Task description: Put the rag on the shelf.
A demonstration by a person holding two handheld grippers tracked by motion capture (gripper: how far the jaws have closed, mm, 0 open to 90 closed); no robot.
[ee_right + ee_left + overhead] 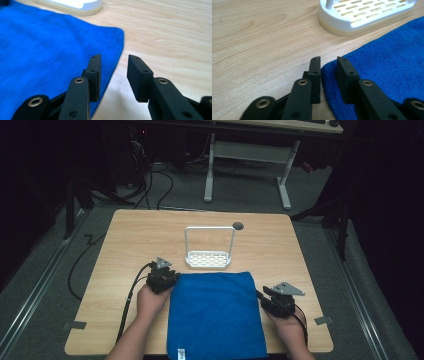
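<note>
Blue cloth [216, 315] lies flat at the near edge of the wooden tabletop [130, 235], folded into a rough rectangle, with a small white tag at its near edge. A person's forearms come in on either side of it.

Left hand [149, 298] holds the left tool [163, 276] at the cloth's far left corner. In the left gripper view the jaws stand a little apart, and the rounded corner of the cloth [387, 65] sits in the gap between them, against the left jaw's inner face; whether the right jaw touches the fabric I cannot tell. Left of that corner the wood is bare.

Right hand [290, 327] holds the right tool [274, 301] just beside the cloth's right edge. In the right gripper view its jaws are spread wide; the left jaw is over the cloth's [50, 50] edge and the right jaw over bare wood, with nothing held between them.

Just beyond the cloth's far edge stands a white slotted tray [207, 259] with a tall loop handle, close to the fabric; its base also appears at the top of the left gripper view [352, 20]. Farther back on the tabletop is a small dark round spot [238, 225]. Beyond the tabletop, on the floor, stands a white desk frame [247, 155].
</note>
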